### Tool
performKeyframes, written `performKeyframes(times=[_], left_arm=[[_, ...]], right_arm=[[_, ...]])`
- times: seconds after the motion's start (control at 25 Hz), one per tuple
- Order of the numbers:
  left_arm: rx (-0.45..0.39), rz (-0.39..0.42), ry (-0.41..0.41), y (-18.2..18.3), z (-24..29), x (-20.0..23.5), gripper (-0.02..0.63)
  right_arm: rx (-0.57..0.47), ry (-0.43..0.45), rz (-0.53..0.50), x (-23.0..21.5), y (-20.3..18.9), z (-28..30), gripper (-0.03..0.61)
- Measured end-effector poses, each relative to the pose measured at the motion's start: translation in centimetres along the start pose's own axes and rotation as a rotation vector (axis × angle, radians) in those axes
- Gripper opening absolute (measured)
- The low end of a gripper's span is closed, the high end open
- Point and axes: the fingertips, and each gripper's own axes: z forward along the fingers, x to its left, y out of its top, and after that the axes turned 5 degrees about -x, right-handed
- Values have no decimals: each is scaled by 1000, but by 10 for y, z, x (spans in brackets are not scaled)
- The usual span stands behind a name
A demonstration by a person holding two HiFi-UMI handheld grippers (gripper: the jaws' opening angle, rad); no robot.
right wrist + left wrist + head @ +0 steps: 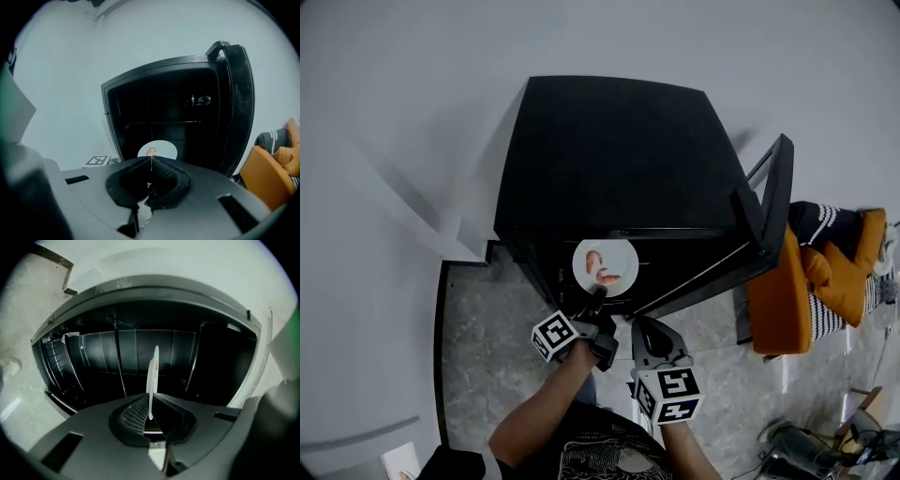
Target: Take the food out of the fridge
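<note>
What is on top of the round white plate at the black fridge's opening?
Pinkish-orange food pieces lie on the round white plate. The left gripper clamps and covers its near rim. The pieces are too small to tell what kind of food they are.

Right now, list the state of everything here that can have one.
fridge door: open, swung wide.
white plate: held level by its rim.
pink food: lying on the white plate.
left gripper: shut on the white plate's rim.
right gripper: shut, nothing between its jaws.
</note>
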Motion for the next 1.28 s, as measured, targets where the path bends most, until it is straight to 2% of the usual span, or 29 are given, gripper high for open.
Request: performKeyframes(times=[0.64,0.8,1.08,1.28], left_arm=[[3,21,-56,-30,-80,-44,25],[-3,-9,-128,-35,-95,-66,25],[-7,1,-168,-43,-128,-91,23],[-2,33,-141,-48,-153,-93,23]], right_arm=[[-55,24,17,33,-8,-56,21],[-67,31,13,41,-13,-67,21],[-95,41,13,54,-18,-87,21],[-117,55,12,65,-20,-101,21]])
